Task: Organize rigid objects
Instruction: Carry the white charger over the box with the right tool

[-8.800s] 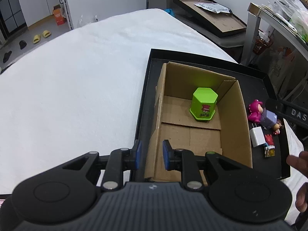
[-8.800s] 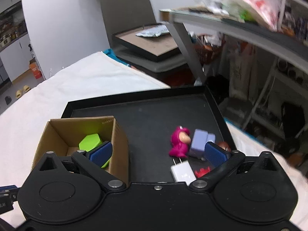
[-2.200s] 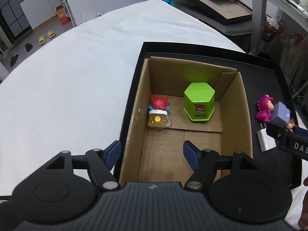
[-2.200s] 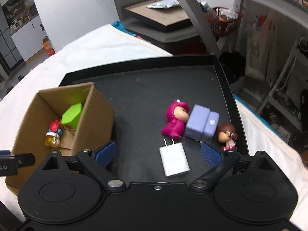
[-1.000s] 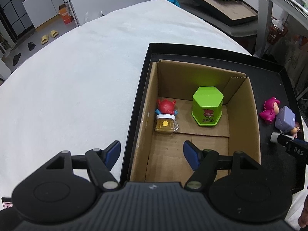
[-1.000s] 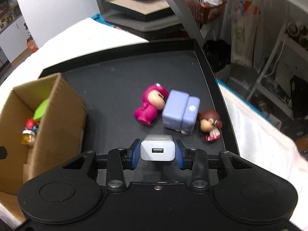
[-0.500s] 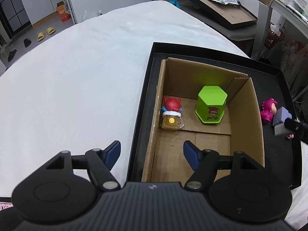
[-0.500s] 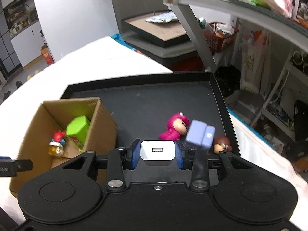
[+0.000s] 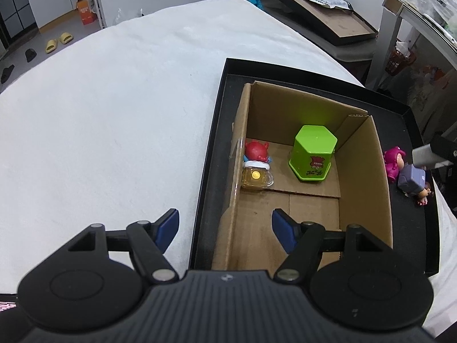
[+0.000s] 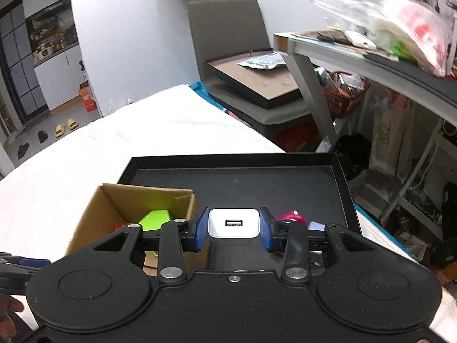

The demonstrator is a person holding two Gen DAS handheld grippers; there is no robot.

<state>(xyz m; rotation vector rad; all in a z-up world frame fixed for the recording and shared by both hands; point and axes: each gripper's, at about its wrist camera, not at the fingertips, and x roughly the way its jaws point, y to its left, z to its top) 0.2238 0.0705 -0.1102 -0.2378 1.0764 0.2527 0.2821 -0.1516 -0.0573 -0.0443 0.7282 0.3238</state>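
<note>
Brown cardboard box [image 9: 362, 171] sitting on the black plastic tray [image 9: 217, 131], already holding the red-capped figurine on a clear yellow mug [image 9: 255, 168] and the green hexagonal plastic container [image 9: 312, 153], with the left gripper [image 9: 224, 228] hanging over its near left wall, blue pads spread wide and carrying nothing. Lying to the left of and below the right gripper [image 10: 233, 230], which is clamping the white USB wall charger [image 10: 233, 223] by its two flat sides, port facing the camera, raised above the tray; being carried now well clear of the tray floor, against one second earlier when just pinched low beside the pink hooded figurine [image 9: 394, 161] and lilac block figurine [image 9: 412, 178].
</note>
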